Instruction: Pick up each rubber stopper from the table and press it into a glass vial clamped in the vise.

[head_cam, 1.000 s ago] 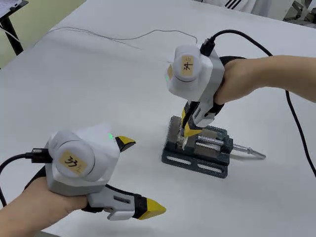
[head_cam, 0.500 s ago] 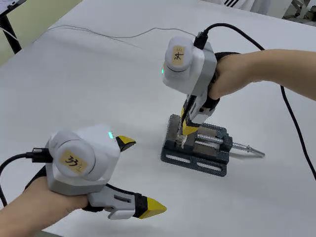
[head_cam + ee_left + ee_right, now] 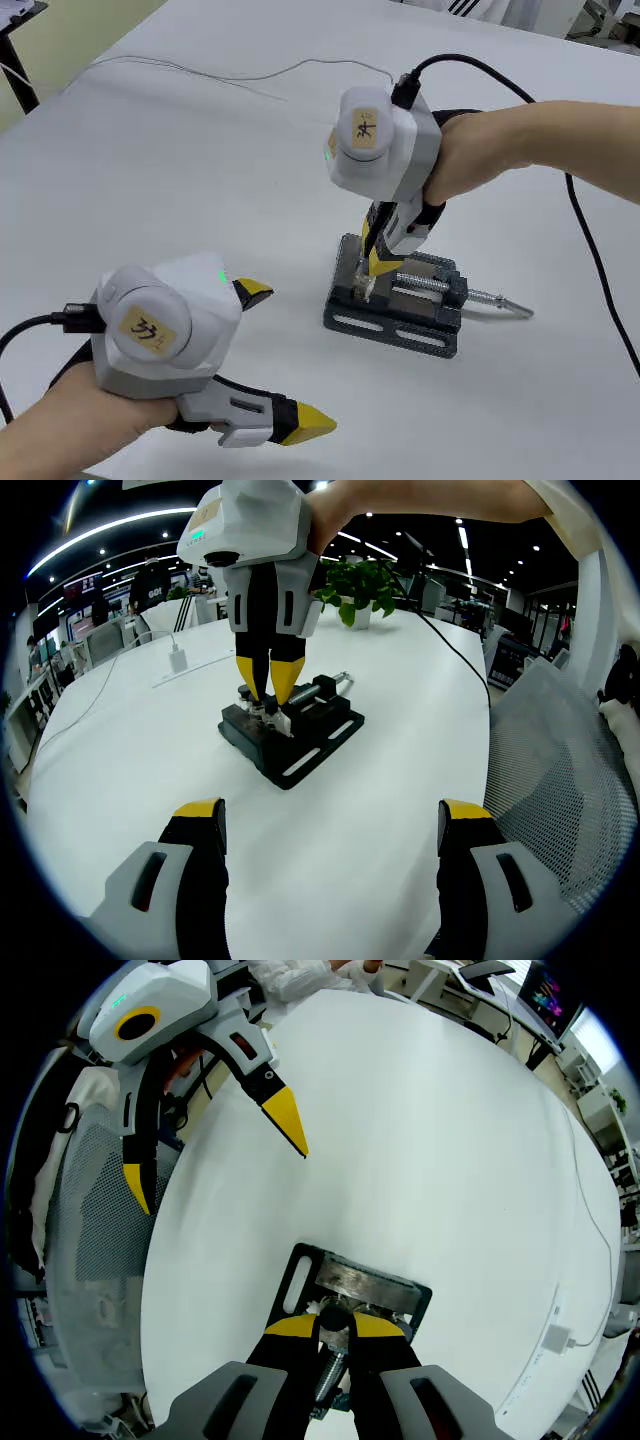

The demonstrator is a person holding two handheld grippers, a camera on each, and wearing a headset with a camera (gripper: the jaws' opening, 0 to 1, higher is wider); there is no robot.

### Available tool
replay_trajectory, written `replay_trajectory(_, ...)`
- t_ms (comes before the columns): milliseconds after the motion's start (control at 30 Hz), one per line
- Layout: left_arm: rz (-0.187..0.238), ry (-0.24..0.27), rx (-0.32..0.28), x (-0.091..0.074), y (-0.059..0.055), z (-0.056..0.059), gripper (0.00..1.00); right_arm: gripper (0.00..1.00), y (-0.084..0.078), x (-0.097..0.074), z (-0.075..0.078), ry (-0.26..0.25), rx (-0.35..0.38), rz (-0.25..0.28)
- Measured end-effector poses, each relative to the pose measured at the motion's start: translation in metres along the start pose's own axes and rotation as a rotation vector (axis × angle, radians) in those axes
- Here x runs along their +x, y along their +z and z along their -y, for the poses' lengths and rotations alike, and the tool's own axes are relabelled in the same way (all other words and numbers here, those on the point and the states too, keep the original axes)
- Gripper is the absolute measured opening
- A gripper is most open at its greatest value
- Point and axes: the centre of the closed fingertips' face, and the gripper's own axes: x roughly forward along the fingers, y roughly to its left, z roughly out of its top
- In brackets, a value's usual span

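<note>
Two tongs: left tongs (image 3: 332,812) apart, idle; right tongs (image 3: 335,1328) clamped on the rubber stopper (image 3: 335,1314) over the vise (image 3: 362,1282). Off-axis pressing could tilt the stopper or flick it loose.

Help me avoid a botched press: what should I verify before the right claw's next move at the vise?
1. Right claw lined up over the vise opening: ok.
2. Stopper held between the right claw's tips: ok, a dark round cap sits between them.
3. Stopper pressed fully home: cannot tell, the tips hide what is under it.
4. Vise flat on the table: ok.
5. Left claw open, apart from the vise: ok.
</note>
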Motion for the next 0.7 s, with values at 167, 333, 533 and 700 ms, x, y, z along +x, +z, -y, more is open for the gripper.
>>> replay_trajectory(167, -0.002, 0.002, -0.003, 0.000, -0.001, 0.000, 0.86, 0.09, 0.000, 0.001, -0.001, -0.001, -0.023, 0.000)
replay_trajectory(333, -0.003, 0.000, -0.003, 0.000, -0.001, 0.000, 0.86, 0.12, -0.001, 0.000, -0.001, -0.002, -0.030, 0.001)
replay_trajectory(533, -0.002, -0.003, -0.002, 0.001, 0.000, 0.000, 0.85, 0.14, 0.000, -0.010, 0.002, -0.018, -0.017, 0.034)
replay_trajectory(700, -0.001, -0.001, -0.004, 0.002, 0.000, -0.001, 0.85, 0.09, -0.003, -0.016, 0.003, -0.012, -0.001, 0.056)
